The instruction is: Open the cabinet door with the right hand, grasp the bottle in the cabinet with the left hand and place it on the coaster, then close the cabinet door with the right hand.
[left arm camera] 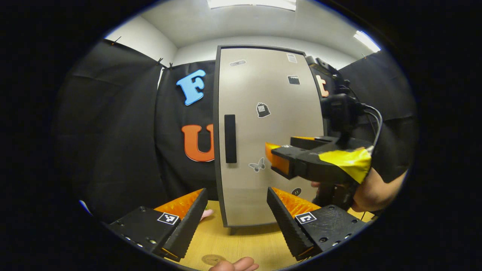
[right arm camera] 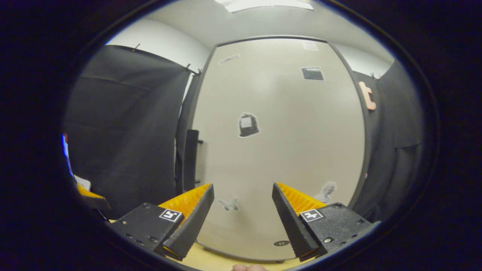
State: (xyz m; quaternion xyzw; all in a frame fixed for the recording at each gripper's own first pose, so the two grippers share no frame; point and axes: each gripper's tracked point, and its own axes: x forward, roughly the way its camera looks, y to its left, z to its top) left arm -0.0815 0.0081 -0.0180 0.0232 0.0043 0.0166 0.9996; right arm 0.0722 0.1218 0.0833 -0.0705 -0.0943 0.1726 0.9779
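A tall beige cabinet [left arm camera: 263, 150] stands on the wooden table, its door shut and hiding whatever is inside. The black bar handle [left arm camera: 230, 138] runs vertically near the door's left edge. In the left gripper view my left gripper [left arm camera: 237, 190] is open and empty, low in front of the cabinet. My right gripper [left arm camera: 280, 150], held by a hand [left arm camera: 371, 192], hovers open in front of the door's right half, clear of the handle. The right gripper view has the door [right arm camera: 278, 150] close up, the handle [right arm camera: 191, 160] to the left, and the right gripper [right arm camera: 243, 185] open.
A round tan coaster [left arm camera: 212, 259] lies on the wooden table [left arm camera: 248, 241] in front of the cabinet, with a fingertip [left arm camera: 235, 265] just beside it. A small pink object [left arm camera: 206, 214] peeks out behind my left finger. Black cloth walls close in both sides.
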